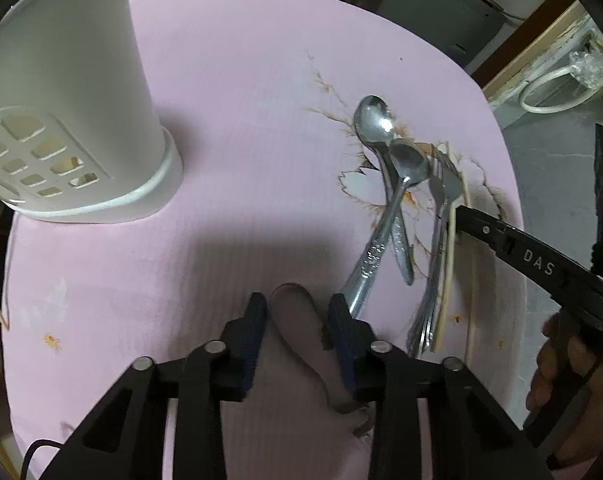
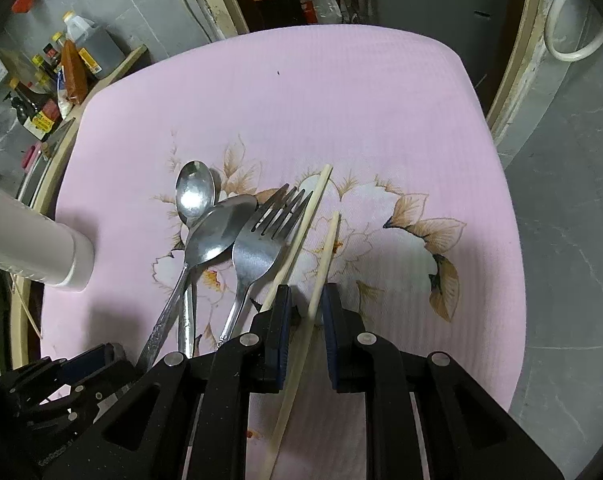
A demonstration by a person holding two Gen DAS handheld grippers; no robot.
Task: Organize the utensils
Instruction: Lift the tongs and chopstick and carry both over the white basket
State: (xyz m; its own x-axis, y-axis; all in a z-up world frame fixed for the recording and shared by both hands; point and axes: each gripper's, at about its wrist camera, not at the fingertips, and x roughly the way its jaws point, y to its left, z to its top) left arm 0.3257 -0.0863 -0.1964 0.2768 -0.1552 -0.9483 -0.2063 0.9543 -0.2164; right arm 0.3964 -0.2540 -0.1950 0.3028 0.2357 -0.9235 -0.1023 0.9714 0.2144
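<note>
Two steel spoons (image 1: 373,120) (image 2: 195,192) lie crossed on the pink flowered cloth (image 1: 241,100), with stacked forks (image 1: 445,184) (image 2: 261,240) and two pale chopsticks (image 1: 447,280) (image 2: 301,232) to their right. My left gripper (image 1: 298,306) stands open over bare cloth. One spoon's patterned handle (image 1: 367,264) ends just outside its right finger. My right gripper (image 2: 305,300) points down with one chopstick (image 2: 325,256) lying loose between its narrow jaws. The other chopstick runs under its left finger. The white slotted utensil holder (image 1: 81,100) (image 2: 33,248) stands at the left.
Sauce bottles (image 2: 41,80) crowd a ledge beyond the table's left edge. Grey floor (image 2: 573,220) lies past the right edge, with a white hose (image 2: 569,40) at the back. A person's hand (image 1: 557,360) holds the right gripper's handle.
</note>
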